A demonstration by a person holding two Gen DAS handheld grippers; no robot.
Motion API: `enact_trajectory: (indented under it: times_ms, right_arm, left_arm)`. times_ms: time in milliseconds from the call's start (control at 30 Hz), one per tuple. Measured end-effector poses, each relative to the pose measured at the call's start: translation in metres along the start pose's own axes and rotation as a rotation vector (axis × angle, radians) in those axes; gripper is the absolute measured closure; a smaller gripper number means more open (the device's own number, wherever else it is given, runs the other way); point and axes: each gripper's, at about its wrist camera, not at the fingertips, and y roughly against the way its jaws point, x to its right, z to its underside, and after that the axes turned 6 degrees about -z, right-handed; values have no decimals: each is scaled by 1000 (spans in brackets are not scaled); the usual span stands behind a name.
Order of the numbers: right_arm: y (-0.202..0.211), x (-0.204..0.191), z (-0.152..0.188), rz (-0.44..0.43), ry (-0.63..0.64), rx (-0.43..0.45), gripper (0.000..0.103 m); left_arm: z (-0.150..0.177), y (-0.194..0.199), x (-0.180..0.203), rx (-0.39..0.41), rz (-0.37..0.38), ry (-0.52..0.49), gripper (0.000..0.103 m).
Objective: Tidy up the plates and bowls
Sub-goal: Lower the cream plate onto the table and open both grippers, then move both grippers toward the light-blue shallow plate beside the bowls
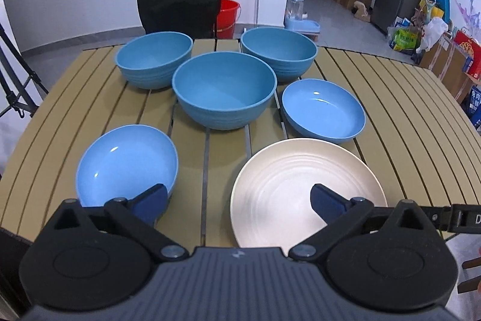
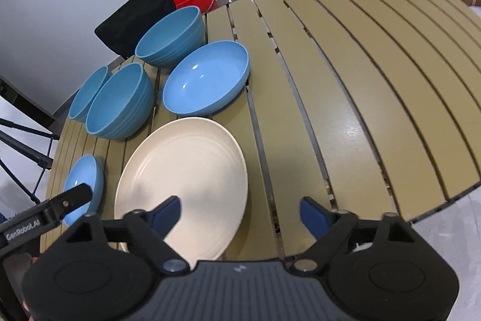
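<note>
left wrist view first: the left gripper (image 1: pixel 237 199) hangs above the near edge of the slatted table (image 1: pixel 390 116), its blue-padded fingers spread wide with nothing between them. one pad sits in front of the near shallow blue bowl (image 1: pixel 126 163), the other in front of the cream plate (image 1: pixel 300 191); whether either pad touches the dish below cannot be told. bowl and plate lie side by side, apart, with bare slats between them. just beyond the plate sits a second shallow blue bowl (image 1: pixel 323 110), close to its far rim. near the middle stands a deep blue bowl (image 1: pixel 224 89), and behind it two more deep ones, the far left bowl (image 1: pixel 154 59) and the far right bowl (image 1: pixel 279 53) — the three form a tight triangle. past the table's far edge stand a black chair back (image 1: pixel 180 5) and a red bucket (image 1: pixel 228 14).

right wrist view: the right gripper (image 2: pixel 240 212) is also wide apart and empty, one pad in front of the plate's near edge, the other in front of bare slats to the right. all the dishes crowd the left part of the table, and part of the left gripper shows at the left edge.
</note>
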Motion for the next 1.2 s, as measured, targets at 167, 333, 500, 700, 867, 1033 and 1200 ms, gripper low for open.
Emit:
enact_trajectory:
  times_ms: [167, 333, 500, 700, 867, 1033, 1200]
  right_arm:
    - [18, -13, 10, 21, 50, 30, 0]
    - [28, -29, 20, 34, 92, 37, 0]
    - [34, -48, 30, 26, 128, 42, 0]
    - [40, -69, 40, 25, 167, 47, 0]
    - [43, -83, 46, 27, 188, 55, 0]
    - [41, -97, 52, 27, 210, 54, 0]
    - [40, -111, 56, 34, 232, 53, 0]
  left_arm:
    - [10, 18, -12, 7, -1, 28, 0]
    - [18, 31, -30, 7, -7, 44, 0]
    - [24, 42, -48, 16, -8, 59, 0]
    - [28, 56, -63, 44, -17, 67, 0]
    - [32, 65, -74, 62, -22, 72, 0]
    - [34, 72, -87, 76, -26, 87, 0]
    - [35, 76, -100, 88, -27, 100, 0]
